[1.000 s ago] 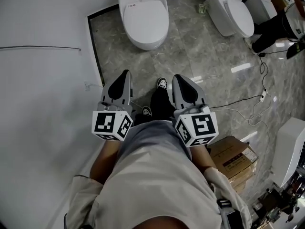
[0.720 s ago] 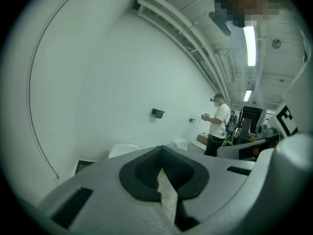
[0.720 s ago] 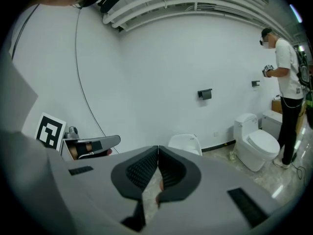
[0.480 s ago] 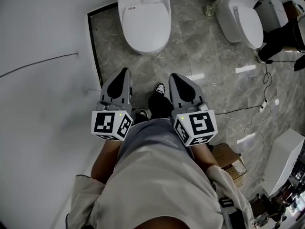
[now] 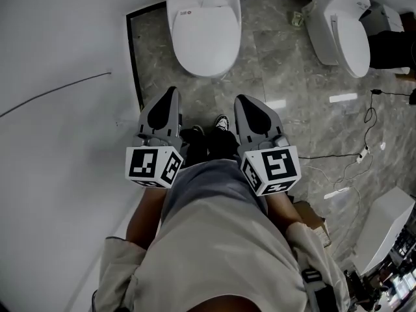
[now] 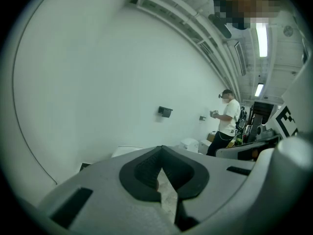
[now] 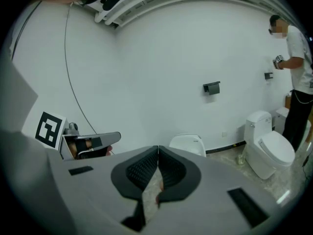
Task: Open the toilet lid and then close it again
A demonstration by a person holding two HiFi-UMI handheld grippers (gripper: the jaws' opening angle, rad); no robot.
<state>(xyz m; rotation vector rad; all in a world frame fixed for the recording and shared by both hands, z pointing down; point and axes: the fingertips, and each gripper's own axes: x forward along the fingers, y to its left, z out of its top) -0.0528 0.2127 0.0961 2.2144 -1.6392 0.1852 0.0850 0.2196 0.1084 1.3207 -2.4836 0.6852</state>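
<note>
You stand in a mock bathroom, lab or showroom: toilet [image 5: 203, 28] and second toilet [image 5: 338, 28] share one open wall, cables [image 5: 331, 156] loose across marble floor [image 5: 273, 70].

Flat, cool light falls from long ceiling tube lamps [image 6: 261, 38], blown out white. They glare in streaks on the glossy grey marble floor [image 5: 286, 57]; the white oval toilet lid [image 5: 203, 38] nearly washes out. Both gripper views bulge, black at corners.
</note>
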